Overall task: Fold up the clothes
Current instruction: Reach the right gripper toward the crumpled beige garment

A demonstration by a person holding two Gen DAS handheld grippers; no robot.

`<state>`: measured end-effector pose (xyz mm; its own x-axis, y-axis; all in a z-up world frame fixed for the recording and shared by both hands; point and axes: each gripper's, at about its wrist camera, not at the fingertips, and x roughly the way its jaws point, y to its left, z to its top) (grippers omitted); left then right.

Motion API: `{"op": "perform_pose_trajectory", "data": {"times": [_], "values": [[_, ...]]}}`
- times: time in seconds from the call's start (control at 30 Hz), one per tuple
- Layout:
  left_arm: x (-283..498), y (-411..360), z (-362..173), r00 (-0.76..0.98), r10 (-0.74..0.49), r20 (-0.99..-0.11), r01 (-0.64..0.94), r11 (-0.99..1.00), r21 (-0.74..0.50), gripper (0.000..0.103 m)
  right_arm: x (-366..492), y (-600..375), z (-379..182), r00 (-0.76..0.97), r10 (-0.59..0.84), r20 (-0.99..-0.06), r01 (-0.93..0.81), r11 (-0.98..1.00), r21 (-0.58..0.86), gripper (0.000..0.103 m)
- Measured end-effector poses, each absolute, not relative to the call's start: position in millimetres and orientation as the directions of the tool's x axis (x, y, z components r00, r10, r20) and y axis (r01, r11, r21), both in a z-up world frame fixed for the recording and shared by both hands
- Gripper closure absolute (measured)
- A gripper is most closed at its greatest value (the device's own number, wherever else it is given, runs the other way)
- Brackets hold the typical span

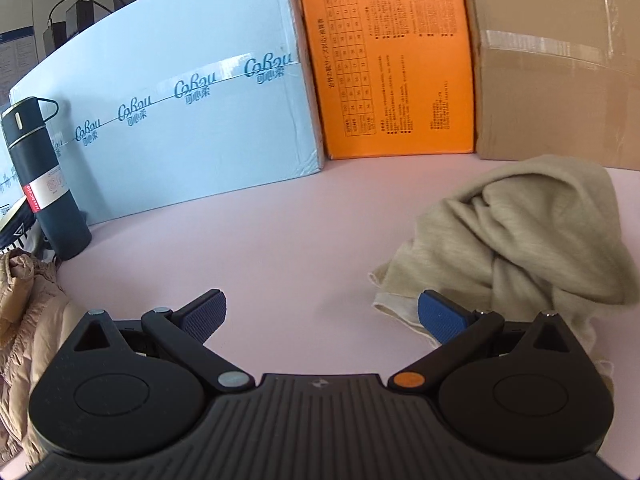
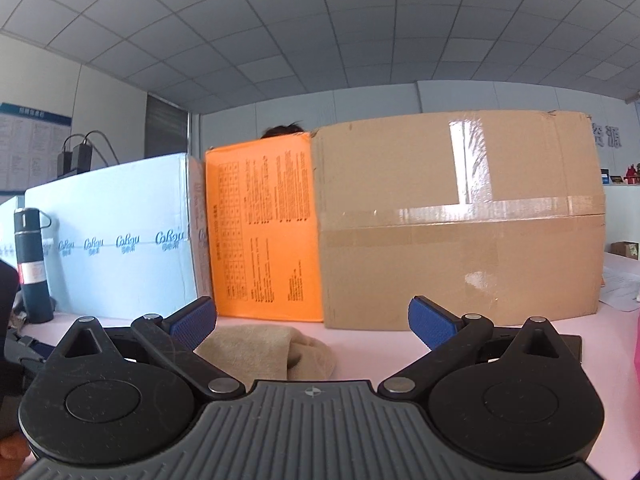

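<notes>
A crumpled beige knitted garment (image 1: pixel 516 240) is seen lying in a loose heap on the pale pink tabletop (image 1: pixel 280 240), to the right in the left wrist view and in front of the tall brown cardboard box sealed with clear tape (image 1: pixel 560 72). The left gripper (image 1: pixel 322 318) is held with its fingers spread wide and nothing pinched between them; its right blue ribbed pad (image 1: pixel 440 316) is seen against the garment's pale lower edge, though contact cannot be judged. In the right wrist view the same garment (image 2: pixel 260 350) is only partly shown, its near portion being hidden behind the gripper body. The right gripper (image 2: pixel 312 322) is likewise held wide open and empty, its left blue pad (image 2: pixel 192 324) overlapping the cloth's edge in the picture. The ceiling tiles and a dark tuft of a person's hair (image 2: pixel 282 131) above the orange printed box (image 2: pixel 268 228) are shown only in the right view, while a quilted tan jacket (image 1: pixel 24 320), cut off at the left border, is shown only in the left. A dark blue cylindrical flask with a white label (image 1: pixel 44 184) is stood beside the long light blue carton (image 1: pixel 180 112). The small print on the orange box cannot be made out
</notes>
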<state>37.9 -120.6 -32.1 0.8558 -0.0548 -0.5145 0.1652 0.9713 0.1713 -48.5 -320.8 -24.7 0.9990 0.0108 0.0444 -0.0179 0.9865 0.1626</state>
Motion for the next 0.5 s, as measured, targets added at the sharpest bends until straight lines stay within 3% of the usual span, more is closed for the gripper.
{"op": "perform_pose_trajectory", "data": {"times": [0.27, 0.5], "values": [[61, -91, -28, 0.842, 0.014, -0.539, 0.075, 0.987, 0.144, 0.0, -45, -315, -24, 0.997, 0.074, -0.006, -0.073, 0.989, 0.131, 0.0], [70, -88, -34, 0.805, 0.017, -0.594, 0.096, 0.983, 0.158, 0.0, -45, -301, -26, 0.958, 0.176, -0.226, -0.171, 0.984, 0.041, 0.0]]}}
